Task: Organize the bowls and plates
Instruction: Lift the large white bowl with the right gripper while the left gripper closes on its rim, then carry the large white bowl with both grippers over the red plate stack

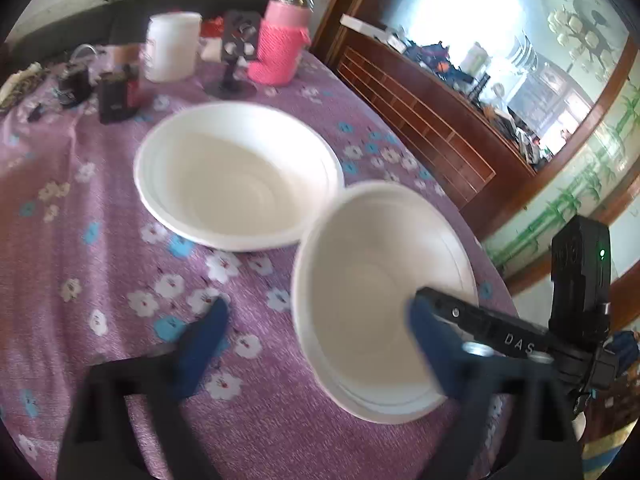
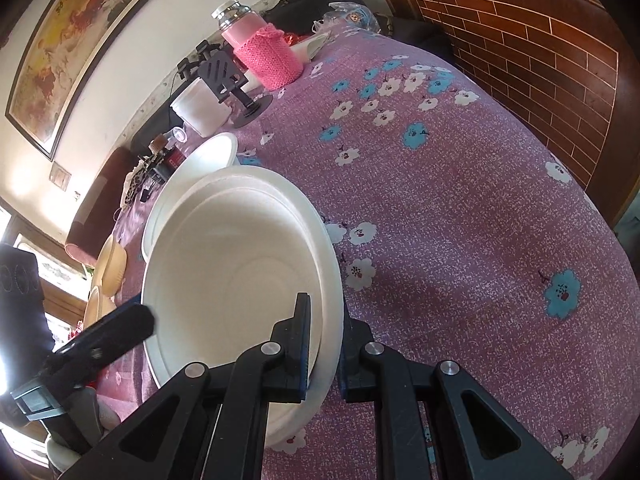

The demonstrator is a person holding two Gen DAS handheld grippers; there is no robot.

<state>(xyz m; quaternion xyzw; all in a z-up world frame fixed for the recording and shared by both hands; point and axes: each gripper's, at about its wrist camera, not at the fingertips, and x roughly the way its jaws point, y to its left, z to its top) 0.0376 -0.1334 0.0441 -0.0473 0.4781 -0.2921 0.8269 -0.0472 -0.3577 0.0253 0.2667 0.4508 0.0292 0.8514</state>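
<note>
A white bowl (image 1: 240, 176) rests on the purple flowered tablecloth (image 1: 80, 240). A second white bowl (image 1: 380, 300) is tilted and lifted just to its right. My right gripper (image 2: 326, 344) is shut on this second bowl's (image 2: 240, 280) near rim, one finger inside and one outside. It shows in the left wrist view as a black arm (image 1: 480, 328) reaching over the bowl. My left gripper (image 1: 316, 328) is open and empty, low over the cloth; its right finger overlaps the held bowl. The resting bowl (image 2: 200, 168) lies behind the held one in the right wrist view.
At the table's far end stand a pink knitted bottle (image 1: 280, 48), a white tub (image 1: 172, 46), a black stand (image 1: 236, 56) and small dark items (image 1: 116, 92). A wooden cabinet (image 1: 420, 120) borders the right side. Tan bowls (image 2: 108, 268) sit at left.
</note>
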